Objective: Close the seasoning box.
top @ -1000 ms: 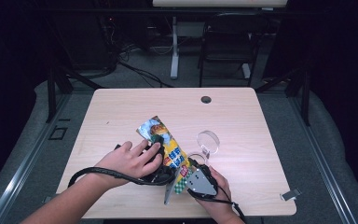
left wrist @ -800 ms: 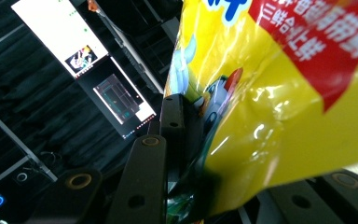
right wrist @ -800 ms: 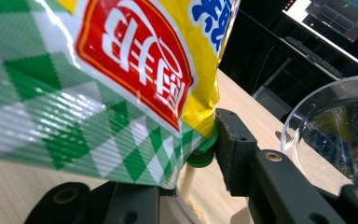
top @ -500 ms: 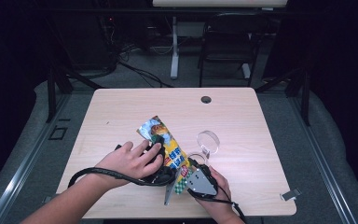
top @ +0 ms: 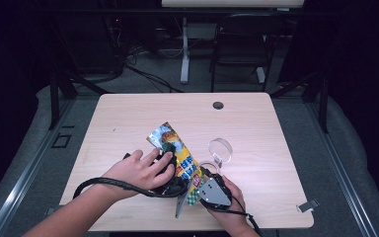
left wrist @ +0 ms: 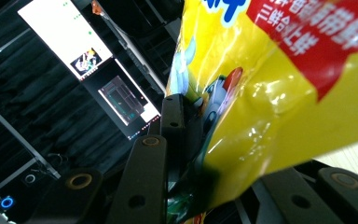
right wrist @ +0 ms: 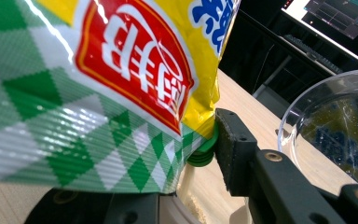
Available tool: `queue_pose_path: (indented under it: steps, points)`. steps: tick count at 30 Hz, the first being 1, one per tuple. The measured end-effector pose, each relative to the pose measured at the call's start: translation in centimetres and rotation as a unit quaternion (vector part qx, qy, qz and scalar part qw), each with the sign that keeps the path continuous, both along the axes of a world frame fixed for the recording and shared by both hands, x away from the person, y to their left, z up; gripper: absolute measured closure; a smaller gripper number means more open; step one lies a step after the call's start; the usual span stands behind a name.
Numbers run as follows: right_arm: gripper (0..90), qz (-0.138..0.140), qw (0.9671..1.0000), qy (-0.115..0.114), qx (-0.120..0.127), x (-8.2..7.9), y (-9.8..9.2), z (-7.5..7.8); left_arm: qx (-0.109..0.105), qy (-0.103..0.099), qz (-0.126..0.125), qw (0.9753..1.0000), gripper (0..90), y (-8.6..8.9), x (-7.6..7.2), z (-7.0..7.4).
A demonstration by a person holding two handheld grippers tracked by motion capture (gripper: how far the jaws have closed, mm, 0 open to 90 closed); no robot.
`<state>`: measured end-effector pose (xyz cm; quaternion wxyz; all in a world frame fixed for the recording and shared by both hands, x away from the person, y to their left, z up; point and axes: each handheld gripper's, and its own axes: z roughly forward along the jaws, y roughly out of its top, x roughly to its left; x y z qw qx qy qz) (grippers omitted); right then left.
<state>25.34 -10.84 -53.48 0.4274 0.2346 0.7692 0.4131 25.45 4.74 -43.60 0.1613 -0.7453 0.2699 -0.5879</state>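
Near the front edge of the pale wooden worktop (top: pixel 128 123), a yellow snack bag (top: pixel 177 153) held between two tools, lying aslant from its silver-and-picture end toward the middle of the worktop down to its green-checked end by the person's right hand. Left tool (top: pixel 167 170) under the left hand (top: pixel 138 170), clamped on the bag's side about midway along; in the left gripper view, black jaws closed on the glossy yellow film (left wrist: pixel 261 116) with the bag bulging above them. Right tool (top: pixel 202 182) in the right hand (top: pixel 229 202), grey plate on top, pinching the bag's crimped green-checked end (right wrist: pixel 74 140); in the right gripper view, one jaw pressed flat against the seal, the other hidden behind the bag, so probably gripping rather than merely touching. Just beside the right tool, a clear round container (top: pixel 220 149) standing on the worktop, its rim close at the right in the right gripper view (right wrist: pixel 326 121). Black cable (top: pixel 103 183) looping back from the left tool past the forearm.
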Motion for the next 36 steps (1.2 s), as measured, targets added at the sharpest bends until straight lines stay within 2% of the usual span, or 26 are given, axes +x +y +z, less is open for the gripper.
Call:
queue_pose_path:
  steps: [36]
  points:
    - [70.5, -0.002, 1.0000, 0.006, 0.006, 0.09, -0.15, 0.06, 0.006, -0.003, -0.007, 1.0000, 79.8, -0.54, -0.08, 0.29]
